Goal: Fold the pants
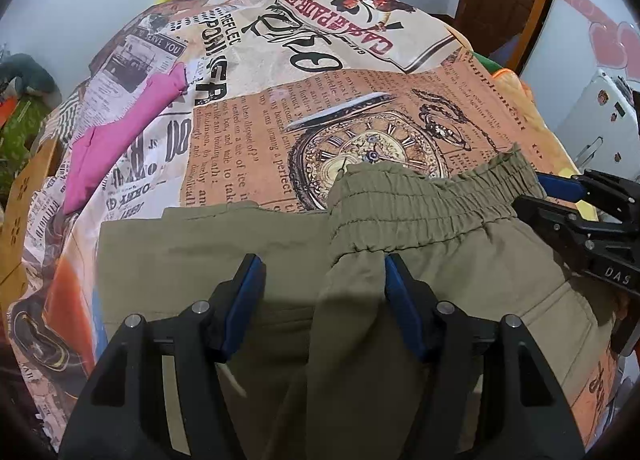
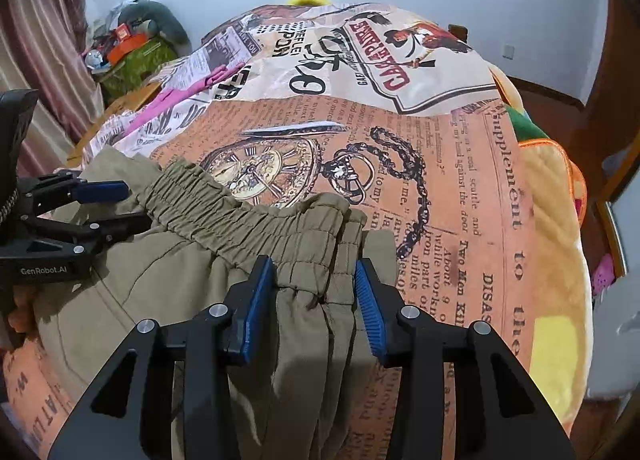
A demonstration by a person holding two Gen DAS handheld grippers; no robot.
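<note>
Both grippers, left gripper (image 1: 322, 292) and right gripper (image 2: 316, 296), straddled the pants (image 1: 420, 227) with parted fingers ungripped; I feared the bunched waistband (image 2: 224, 211) slipping out.

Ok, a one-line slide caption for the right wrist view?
Right gripper straddles the waistband corner of olive pants on a newspaper-print bedspread, left gripper alongside.
</note>
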